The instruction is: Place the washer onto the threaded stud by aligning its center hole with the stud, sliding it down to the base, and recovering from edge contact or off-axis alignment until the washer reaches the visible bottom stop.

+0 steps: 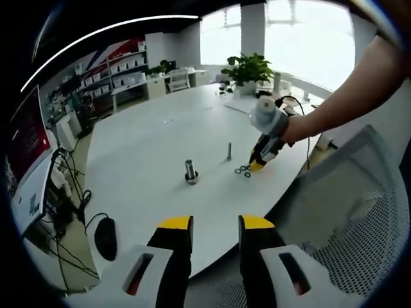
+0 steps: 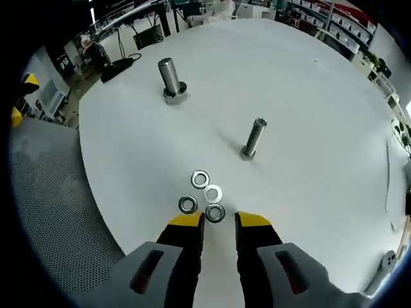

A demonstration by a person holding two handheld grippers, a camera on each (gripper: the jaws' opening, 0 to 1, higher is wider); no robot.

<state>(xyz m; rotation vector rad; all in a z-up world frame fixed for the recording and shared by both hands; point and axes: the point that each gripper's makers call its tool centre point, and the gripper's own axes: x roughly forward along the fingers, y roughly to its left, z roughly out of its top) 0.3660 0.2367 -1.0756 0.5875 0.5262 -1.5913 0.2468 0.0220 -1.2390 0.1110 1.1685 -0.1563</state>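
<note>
Round white table [image 2: 308,115] bearing two upright threaded metal parts and a small group of washers. In the right gripper view, the right gripper [image 2: 219,221] sits low over the table with its yellow-tipped jaws apart, a narrow gap between them and nothing held. Just ahead of the tips lie four washers [image 2: 204,195], flat on the table and clustered so that neighbours touch or nearly touch; the nearest washer [image 2: 215,212] lies just beyond the gap between the jaws. Farther on stands the slim stud [image 2: 253,137], upright on a small base, with no washer on it. Well apart from it, farther away and to the left in this view, stands a thicker bolt [image 2: 170,77] with a wide base. A mesh chair back [image 2: 51,205] fills the left side of this view. In the left gripper view, the left gripper [image 1: 215,226] is held off the near edge of the table, its jaws apart and empty. Across the table a person's hand [image 1: 292,128] holds the right gripper, tip down beside the washers [image 1: 243,171]; the stud [image 1: 228,151] and the bolt [image 1: 191,171] stand to their left. A potted plant [image 1: 247,69] sits at the far edge.
</note>
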